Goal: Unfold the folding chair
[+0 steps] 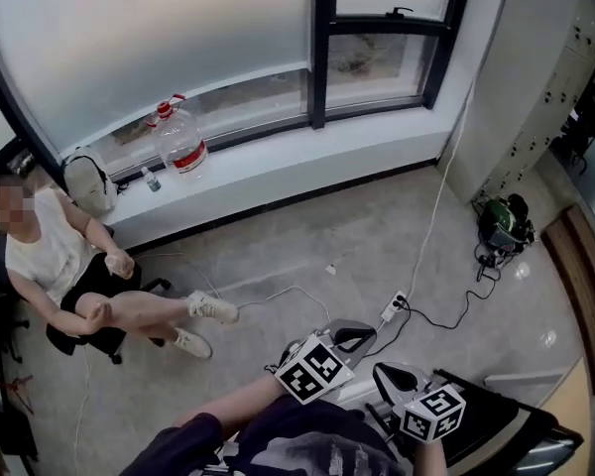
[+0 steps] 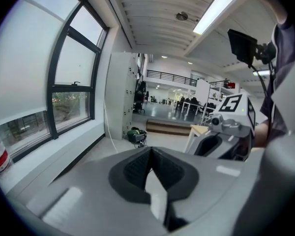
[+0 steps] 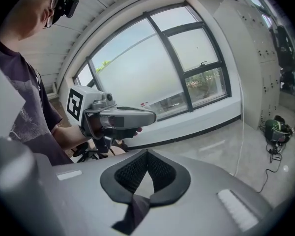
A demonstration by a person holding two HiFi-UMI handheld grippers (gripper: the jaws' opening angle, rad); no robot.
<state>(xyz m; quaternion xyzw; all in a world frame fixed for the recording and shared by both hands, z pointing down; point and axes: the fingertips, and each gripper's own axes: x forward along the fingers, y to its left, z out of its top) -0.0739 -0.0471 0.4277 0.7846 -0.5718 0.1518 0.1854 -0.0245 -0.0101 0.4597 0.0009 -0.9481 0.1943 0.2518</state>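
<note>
A dark, flat folded thing with a pale frame, probably the folding chair (image 1: 506, 432), lies at the bottom right of the head view, partly under my right gripper. My left gripper (image 1: 354, 333) is held over the floor to the chair's left, jaws shut and empty. My right gripper (image 1: 390, 375) hovers beside it, above the chair's near edge, also shut with nothing in it. In the left gripper view the jaws (image 2: 150, 155) meet at the tips and the right gripper (image 2: 227, 132) shows to the right. In the right gripper view the jaws (image 3: 146, 157) are closed, with the left gripper (image 3: 119, 118) to the left.
A person sits on an office chair (image 1: 64, 276) at the left, legs stretched onto the floor. A water bottle (image 1: 179, 137) and a white bag (image 1: 87, 180) rest on the window sill. A power strip (image 1: 394, 307) with cables lies ahead, a green and black device (image 1: 505, 225) stands at the right.
</note>
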